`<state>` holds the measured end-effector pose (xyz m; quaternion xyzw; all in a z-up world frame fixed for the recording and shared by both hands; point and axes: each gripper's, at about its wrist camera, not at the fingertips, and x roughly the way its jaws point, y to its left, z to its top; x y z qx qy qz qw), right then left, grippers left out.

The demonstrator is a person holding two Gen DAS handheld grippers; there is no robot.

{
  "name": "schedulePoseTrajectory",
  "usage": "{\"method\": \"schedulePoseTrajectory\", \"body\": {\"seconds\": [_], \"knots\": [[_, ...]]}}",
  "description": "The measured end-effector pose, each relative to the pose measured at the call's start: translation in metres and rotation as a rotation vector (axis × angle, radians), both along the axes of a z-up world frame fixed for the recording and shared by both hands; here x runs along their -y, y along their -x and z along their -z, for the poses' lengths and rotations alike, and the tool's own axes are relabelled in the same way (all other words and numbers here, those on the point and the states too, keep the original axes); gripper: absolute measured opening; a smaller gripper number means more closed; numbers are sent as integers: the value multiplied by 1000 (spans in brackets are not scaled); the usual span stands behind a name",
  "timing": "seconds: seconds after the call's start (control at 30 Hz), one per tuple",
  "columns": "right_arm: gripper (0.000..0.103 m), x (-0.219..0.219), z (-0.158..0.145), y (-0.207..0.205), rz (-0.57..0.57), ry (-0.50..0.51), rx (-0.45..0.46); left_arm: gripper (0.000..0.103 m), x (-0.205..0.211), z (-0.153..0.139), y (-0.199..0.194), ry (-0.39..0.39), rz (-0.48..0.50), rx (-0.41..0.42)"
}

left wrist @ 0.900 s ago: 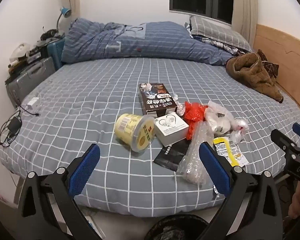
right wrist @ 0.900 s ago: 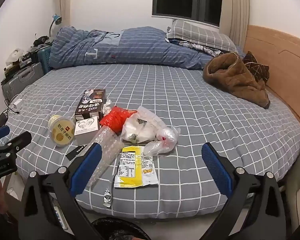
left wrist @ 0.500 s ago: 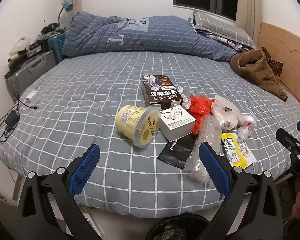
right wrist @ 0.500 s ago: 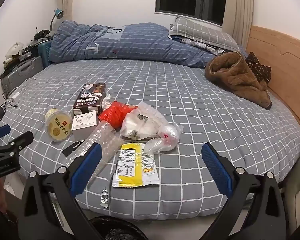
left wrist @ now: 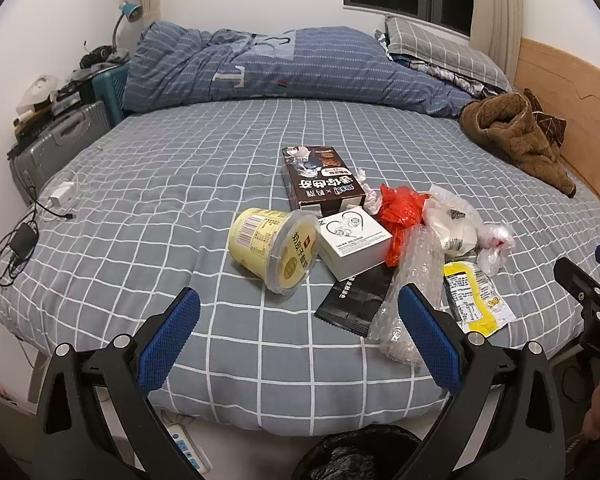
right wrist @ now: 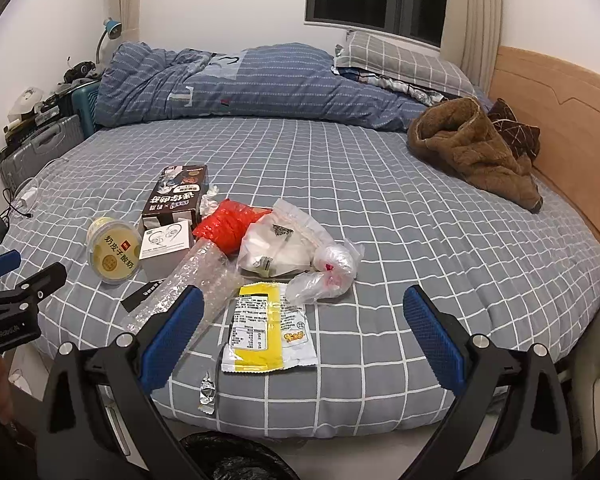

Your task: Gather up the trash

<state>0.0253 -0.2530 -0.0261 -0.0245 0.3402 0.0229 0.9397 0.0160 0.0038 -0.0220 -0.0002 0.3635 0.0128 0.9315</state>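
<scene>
Trash lies in a heap on the grey checked bed: a yellow tub [left wrist: 274,248] on its side, a white earphone box [left wrist: 354,242], a dark carton [left wrist: 322,182], a red bag [left wrist: 400,216], bubble wrap [left wrist: 412,280], a black wrapper [left wrist: 356,296], a yellow-white packet [right wrist: 266,328], clear plastic bags [right wrist: 284,244] and a foil scrap [right wrist: 207,390]. My left gripper [left wrist: 300,332] is open and empty, just short of the tub. My right gripper [right wrist: 300,334] is open and empty over the packet. A black-lined bin [left wrist: 356,458] stands below the bed edge, also in the right wrist view [right wrist: 232,458].
A blue duvet [left wrist: 284,64] and pillow [left wrist: 440,52] lie at the far side. A brown jacket [right wrist: 476,152] lies by the wooden headboard [right wrist: 560,120]. Suitcases [left wrist: 56,144], chargers and cables [left wrist: 24,236] are at the left. A power strip [left wrist: 184,444] lies on the floor.
Both grippers have moved forward and closer to the trash heap; the objects look larger. Both stay open. Nothing on the bed has moved.
</scene>
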Motion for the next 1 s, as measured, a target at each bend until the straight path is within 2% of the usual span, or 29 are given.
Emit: {"method": "schedulePoseTrajectory", "body": {"seconds": [1.0], "knots": [[96,3,1,0,5,10,6,97,6,4,-2,-17,15,-15]]}}
